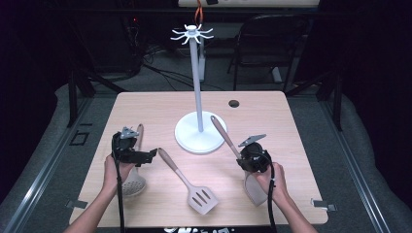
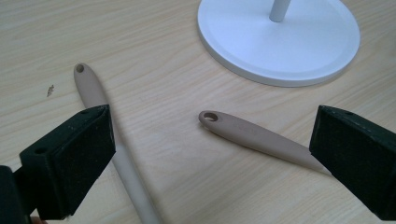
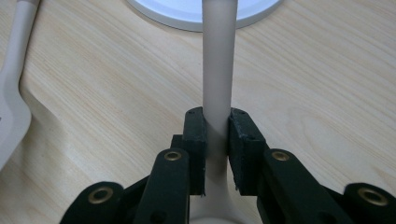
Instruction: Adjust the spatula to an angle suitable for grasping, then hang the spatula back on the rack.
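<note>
Both forearms are bare, with no sleeves. Each hand-held gripper is black: the left hand-held gripper [image 1: 145,156] and the right hand-held gripper [image 1: 241,156] carry a grey three-cornered plate and trail a black cable. Brass-coloured screws stud the right one's linkage.

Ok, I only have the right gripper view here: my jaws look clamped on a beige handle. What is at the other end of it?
Observer: A solid spatula blade, lying on the table beside the right hand.
Operator: Where does the handle tip point?
Observer: Toward the white stand; its tip lies over the stand's base edge.
Operator: And the left gripper?
Observer: The left gripper is open, with the slotted turner handle end lying between its jaws and the skimmer handle under the left jaw.
</note>
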A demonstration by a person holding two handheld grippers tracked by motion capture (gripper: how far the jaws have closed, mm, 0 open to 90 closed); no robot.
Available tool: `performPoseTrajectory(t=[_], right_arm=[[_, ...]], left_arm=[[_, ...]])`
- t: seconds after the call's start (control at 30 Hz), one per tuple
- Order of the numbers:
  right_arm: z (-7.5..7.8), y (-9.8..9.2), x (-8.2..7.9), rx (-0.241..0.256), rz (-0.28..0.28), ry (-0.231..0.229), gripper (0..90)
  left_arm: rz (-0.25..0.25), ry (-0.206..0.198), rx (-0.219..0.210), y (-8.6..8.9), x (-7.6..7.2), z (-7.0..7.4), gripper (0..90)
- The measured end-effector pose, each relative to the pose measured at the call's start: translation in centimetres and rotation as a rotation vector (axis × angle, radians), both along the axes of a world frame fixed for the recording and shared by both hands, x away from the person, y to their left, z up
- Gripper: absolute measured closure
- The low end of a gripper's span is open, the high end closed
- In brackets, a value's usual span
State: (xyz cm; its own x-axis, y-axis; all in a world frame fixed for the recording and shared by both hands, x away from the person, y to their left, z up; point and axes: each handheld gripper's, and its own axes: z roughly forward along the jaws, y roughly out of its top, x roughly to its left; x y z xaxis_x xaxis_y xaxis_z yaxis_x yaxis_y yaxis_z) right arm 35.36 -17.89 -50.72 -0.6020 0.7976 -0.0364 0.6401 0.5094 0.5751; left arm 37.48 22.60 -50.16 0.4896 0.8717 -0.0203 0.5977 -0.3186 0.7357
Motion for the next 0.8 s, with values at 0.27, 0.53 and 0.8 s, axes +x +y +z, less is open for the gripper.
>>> performPoseTrajectory(t=[0.27, 0.53, 0.8], right_arm=[[0.3, 0.7, -0.4, 0.006, 0.021, -0.019, 78.5], [0.7, 1.3, -0.7, 0.013, 0.037, -0.040, 78.5], [1.1, 2.0, -0.8, 0.016, 0.058, -0.063, 78.6]], left_arm=[[-0.037, 0.010, -0.038, -0.9, -0.3, 0.4, 0.2], [-0.070, -0.006, -0.059, -2.7, -0.5, 1.2, 0.2], [-0.118, -0.028, -0.026, -5.4, -0.6, 1.6, 0.2]])
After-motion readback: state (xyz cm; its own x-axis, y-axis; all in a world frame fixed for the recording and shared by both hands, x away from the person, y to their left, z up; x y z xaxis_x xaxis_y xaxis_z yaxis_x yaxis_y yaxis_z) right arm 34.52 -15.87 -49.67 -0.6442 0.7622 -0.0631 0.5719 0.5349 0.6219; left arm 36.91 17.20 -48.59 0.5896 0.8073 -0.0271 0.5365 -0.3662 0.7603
